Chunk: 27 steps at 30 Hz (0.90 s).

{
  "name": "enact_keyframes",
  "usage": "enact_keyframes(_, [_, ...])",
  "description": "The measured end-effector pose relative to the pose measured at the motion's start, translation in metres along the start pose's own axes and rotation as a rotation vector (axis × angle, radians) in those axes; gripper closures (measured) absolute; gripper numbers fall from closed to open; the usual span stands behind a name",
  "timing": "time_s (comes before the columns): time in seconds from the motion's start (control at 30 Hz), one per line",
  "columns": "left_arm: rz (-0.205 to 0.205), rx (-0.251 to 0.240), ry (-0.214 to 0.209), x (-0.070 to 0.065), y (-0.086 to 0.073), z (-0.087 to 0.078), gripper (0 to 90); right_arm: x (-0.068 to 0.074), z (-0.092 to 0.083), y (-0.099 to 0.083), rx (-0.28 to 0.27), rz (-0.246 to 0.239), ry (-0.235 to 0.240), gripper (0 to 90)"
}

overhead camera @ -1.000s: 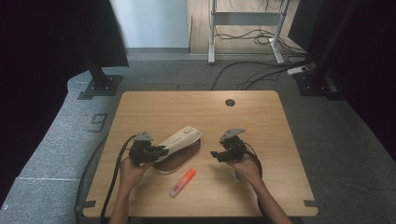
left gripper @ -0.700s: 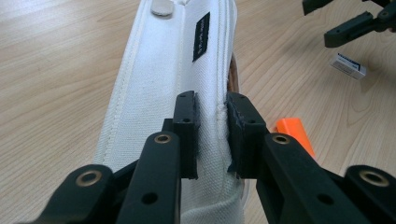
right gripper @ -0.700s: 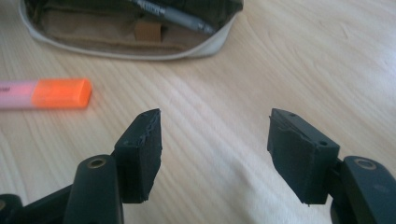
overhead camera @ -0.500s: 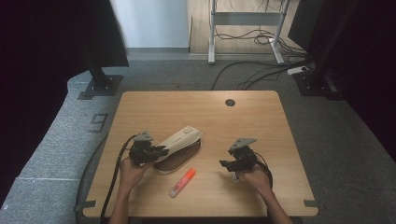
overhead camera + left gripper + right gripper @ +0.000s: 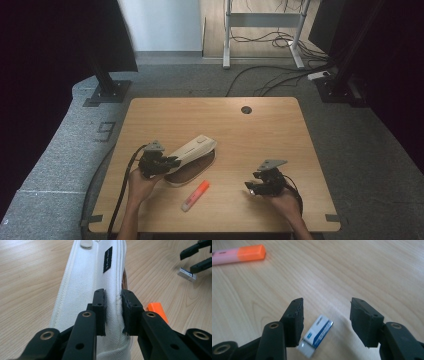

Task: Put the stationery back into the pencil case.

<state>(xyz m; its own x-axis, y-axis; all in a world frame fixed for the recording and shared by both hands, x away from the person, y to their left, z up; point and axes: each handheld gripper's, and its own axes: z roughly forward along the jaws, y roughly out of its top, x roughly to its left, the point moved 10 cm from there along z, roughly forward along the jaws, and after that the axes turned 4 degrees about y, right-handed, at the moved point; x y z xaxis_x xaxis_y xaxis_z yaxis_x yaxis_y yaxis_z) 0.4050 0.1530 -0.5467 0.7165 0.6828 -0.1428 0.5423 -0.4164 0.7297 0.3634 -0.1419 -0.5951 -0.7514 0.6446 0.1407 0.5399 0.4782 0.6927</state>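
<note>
On the wooden table [image 5: 280,135], ringed by grey carpet and dark stands, a white fabric pencil case [image 5: 192,149] is lying left of centre, its flap pinched by the left gripper [image 5: 113,312]. The right gripper [image 5: 325,322], jaws just closing but apart, is straddling a small eraser [image 5: 317,336], untouched; an orange highlighter [image 5: 195,195] is lying clear between both grippers.
</note>
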Motion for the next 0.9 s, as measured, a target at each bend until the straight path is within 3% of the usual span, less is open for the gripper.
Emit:
enact_keyframes(0.3, [0.003, 0.001, 0.0, 0.0, 0.0, 0.0, 74.4, 0.005, -0.003, -0.021, 0.016, 0.011, -0.007, 49.8])
enact_keyframes(0.53, [0.005, 0.004, 0.001, -0.001, 0.0, 0.001, 74.3, 0.009, 0.0, -0.025, 0.014, 0.012, -0.008, 58.1])
enact_keyframes(0.73, [0.004, 0.003, 0.002, -0.001, 0.0, 0.001, 74.3, 0.01, 0.001, -0.026, 0.023, -0.015, -0.043, 70.6])
enact_keyframes(0.9, [0.003, 0.001, 0.004, -0.001, 0.0, 0.001, 74.6, 0.009, 0.001, -0.026, 0.021, -0.016, -0.042, 72.0])
